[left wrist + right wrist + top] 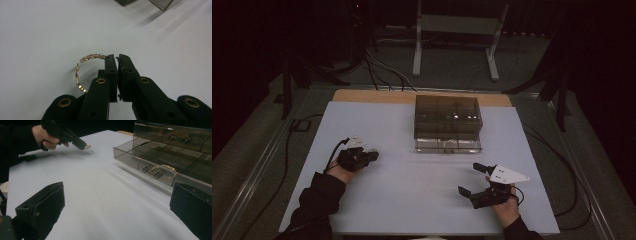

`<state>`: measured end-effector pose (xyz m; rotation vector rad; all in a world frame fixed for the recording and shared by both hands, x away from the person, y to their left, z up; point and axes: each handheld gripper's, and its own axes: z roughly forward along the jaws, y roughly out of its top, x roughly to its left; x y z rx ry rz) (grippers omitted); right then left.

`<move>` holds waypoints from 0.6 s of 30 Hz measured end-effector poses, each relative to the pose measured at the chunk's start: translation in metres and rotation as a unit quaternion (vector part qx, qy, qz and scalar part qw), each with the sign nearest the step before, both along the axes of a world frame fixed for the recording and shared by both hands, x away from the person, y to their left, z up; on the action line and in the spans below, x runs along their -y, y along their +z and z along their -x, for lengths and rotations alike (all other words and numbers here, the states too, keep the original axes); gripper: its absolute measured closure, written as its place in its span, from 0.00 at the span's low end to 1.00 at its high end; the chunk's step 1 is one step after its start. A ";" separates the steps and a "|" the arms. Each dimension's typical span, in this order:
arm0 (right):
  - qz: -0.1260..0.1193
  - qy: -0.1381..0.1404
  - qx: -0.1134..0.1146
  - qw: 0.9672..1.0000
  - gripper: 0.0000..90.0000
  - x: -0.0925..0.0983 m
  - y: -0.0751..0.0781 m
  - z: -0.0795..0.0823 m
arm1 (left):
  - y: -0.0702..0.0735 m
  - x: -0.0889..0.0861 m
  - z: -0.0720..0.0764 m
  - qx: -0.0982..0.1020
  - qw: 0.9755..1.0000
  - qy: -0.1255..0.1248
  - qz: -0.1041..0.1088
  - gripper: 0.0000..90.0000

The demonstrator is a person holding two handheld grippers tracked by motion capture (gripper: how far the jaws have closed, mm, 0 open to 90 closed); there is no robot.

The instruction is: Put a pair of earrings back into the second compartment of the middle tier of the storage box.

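A gold bracelet (85,60) with small coloured stones curves out from the tip of my left gripper (117,57), whose black jaws are shut on one end of it. The rest of the loop lies over the white table sheet (50,30). In the high view this left gripper (373,154) sits at the table's left, pointing right. From the right gripper view I see the left gripper (83,146) with the bracelet (87,146) glinting at its tip. My right gripper (468,178) stands open near the front right, with nothing between its jaws (117,187).
A smoky clear drawer box (448,112) stands at the back middle, its bottom drawer (447,146) pulled out. The drawer (140,161) has dividers and a gold piece (167,167) inside. Cables trail off the table's left edge.
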<state>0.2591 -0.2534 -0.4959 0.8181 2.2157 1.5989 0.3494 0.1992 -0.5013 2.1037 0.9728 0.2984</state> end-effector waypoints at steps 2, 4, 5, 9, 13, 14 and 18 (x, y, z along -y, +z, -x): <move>-0.001 0.000 0.000 1.000 0.00 0.000 0.000 0.000 | 0.003 0.000 0.000 0.004 1.000 0.000 0.001 0.98; -0.001 0.000 0.000 1.000 0.00 0.000 0.000 0.000 | 0.007 0.001 0.000 0.007 1.000 -0.002 0.005 0.98; -0.001 0.000 0.000 1.000 0.00 0.000 0.000 0.000 | 0.008 0.001 0.000 0.009 1.000 -0.003 0.006 0.98; -0.002 0.000 -0.001 1.000 0.00 0.000 0.000 -0.001 | 0.018 0.007 0.000 0.019 1.000 -0.013 0.007 0.98; -0.002 0.001 0.000 1.000 0.00 0.000 0.000 0.000 | 0.028 0.016 0.000 0.029 0.999 -0.025 0.010 0.98; -0.003 0.001 -0.001 1.000 0.00 0.000 0.000 -0.001 | 0.031 0.019 -0.001 0.033 0.999 -0.029 0.010 0.98; -0.001 0.001 0.000 1.000 0.00 0.000 0.000 0.000 | 0.040 0.030 -0.002 0.039 0.998 -0.044 0.012 0.98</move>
